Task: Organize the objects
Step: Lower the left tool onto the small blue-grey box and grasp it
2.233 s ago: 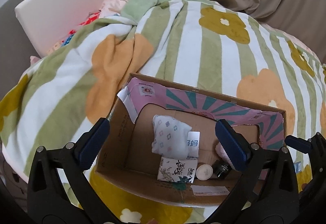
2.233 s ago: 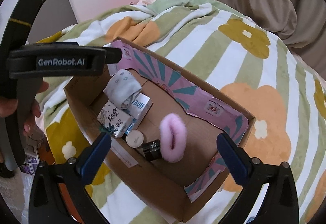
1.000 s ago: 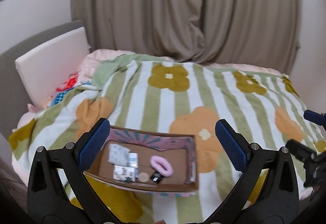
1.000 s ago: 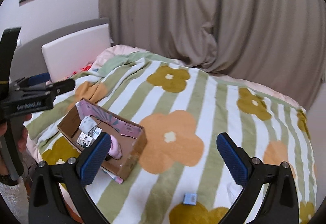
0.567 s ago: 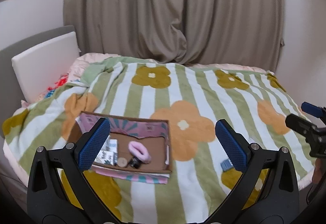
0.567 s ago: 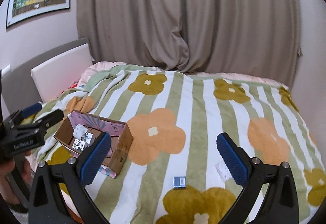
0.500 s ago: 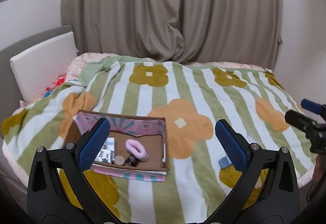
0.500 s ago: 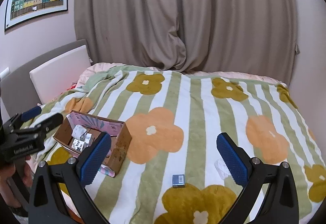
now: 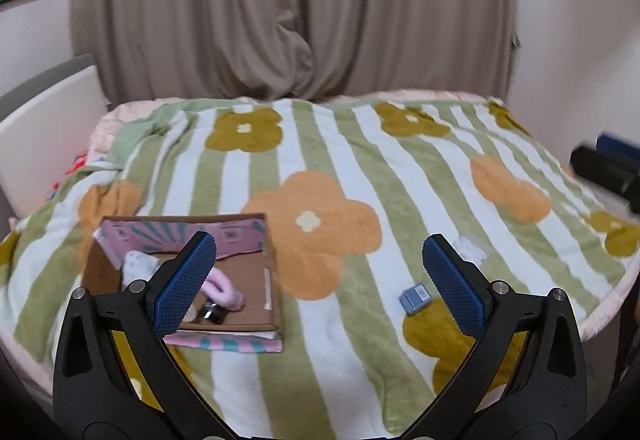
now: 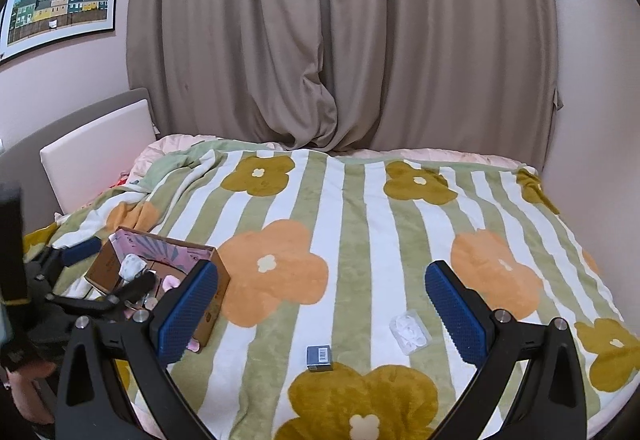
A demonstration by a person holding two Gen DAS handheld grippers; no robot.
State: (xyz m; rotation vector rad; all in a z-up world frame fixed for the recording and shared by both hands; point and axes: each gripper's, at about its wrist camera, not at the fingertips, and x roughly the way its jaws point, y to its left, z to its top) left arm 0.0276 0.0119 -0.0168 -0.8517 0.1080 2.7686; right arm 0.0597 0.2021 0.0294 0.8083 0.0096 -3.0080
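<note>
Cardboard is seen at the far left of both views: an open cardboard box (image 9: 270, 280) with a pink printed lining rests on the striped floral blanket (image 9: 320, 168), below and behind the left finger of the left gripper (image 9: 320, 276). Inside the box a pink fluffy ring (image 9: 222, 286), a white patterned cloth bundle (image 9: 134, 266) and a small dark shiny item (image 9: 214, 312) are recorded; the rest of the contents are hidden by the finger. The left gripper is held spread wide, with nothing between its blue pads (image 9: 452, 286). Further right, a small blue-grey box (image 9: 415, 296) lies on the blanket just inside the right-hand finger of the left gripper, well apart from the cardboard box. A white lacy packet (image 9: 472, 246) is partly seen just beyond that finger. In the right wrist view the right gripper (image 10: 322, 310) is likewise held spread and empty; the small blue-grey box is noted low between its fingers, and the white packet is near the inner side of its right finger, neither being touched. A grey-brown curtain (image 10: 340, 40) hangs behind the bed, and a framed picture (image 10: 60, 0) is noted on the wall at upper left.
</note>
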